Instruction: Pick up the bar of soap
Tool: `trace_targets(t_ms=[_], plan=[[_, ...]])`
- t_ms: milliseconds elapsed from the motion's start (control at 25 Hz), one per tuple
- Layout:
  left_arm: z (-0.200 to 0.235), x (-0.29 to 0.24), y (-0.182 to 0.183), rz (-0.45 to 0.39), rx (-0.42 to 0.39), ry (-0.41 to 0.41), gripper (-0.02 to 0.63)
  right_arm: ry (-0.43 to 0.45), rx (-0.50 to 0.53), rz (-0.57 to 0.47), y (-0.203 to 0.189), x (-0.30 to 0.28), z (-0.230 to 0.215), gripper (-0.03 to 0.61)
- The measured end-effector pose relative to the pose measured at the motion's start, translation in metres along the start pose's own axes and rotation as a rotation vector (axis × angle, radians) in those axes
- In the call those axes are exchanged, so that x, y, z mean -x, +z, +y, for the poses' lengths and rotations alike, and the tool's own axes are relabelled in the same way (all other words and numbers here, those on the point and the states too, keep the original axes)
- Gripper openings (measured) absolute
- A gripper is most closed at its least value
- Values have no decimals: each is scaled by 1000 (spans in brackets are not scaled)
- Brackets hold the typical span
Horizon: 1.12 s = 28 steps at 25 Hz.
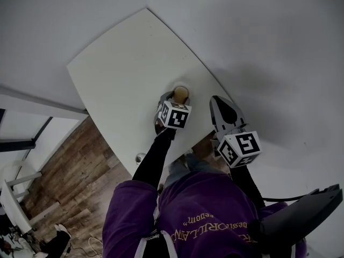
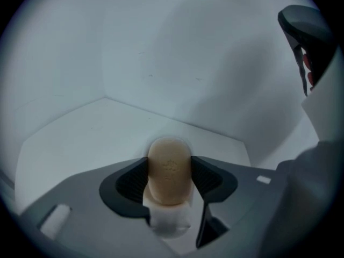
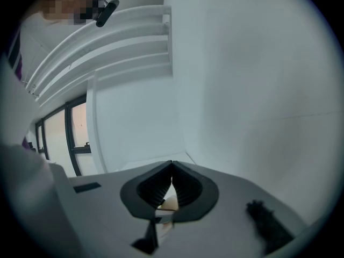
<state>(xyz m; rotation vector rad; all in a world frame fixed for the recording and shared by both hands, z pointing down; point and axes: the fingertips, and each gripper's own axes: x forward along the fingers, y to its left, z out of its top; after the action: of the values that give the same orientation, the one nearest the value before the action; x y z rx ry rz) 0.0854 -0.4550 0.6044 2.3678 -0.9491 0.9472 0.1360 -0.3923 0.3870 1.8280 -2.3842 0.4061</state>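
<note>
The tan oval bar of soap [image 2: 169,171] stands on end on the white table [image 1: 118,79], near its right edge. My left gripper [image 2: 169,163] straddles it, and both ribbed pads [image 2: 132,179] touch the bar's sides. From the head view the soap [image 1: 181,93] peeks out just past the left gripper [image 1: 173,98] and its marker cube. My right gripper [image 1: 216,100] hangs to the right, off the table's edge, with its jaws together and nothing between them. In its own view the right gripper [image 3: 171,168] points towards a white wall.
The table's near edge runs diagonally, with wood floor [image 1: 70,176] below it to the left. A small round metal piece [image 1: 140,157] sits at that edge. White walls close in behind and to the right. A dark grey curved object [image 1: 309,211] is at lower right.
</note>
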Motion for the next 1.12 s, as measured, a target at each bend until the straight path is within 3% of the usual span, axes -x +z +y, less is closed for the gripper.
trace_targets(t_ms=[440,720,1120], plan=[[15,56,34,-242,82,70,258,22,1,-13,5,-5,4,9],[30,114,62,-420,74,149,259,70,20,-45,16,-13,19,9],[31,177,81,-592,88,236,259,142,59,-96,38,-20,39,11]])
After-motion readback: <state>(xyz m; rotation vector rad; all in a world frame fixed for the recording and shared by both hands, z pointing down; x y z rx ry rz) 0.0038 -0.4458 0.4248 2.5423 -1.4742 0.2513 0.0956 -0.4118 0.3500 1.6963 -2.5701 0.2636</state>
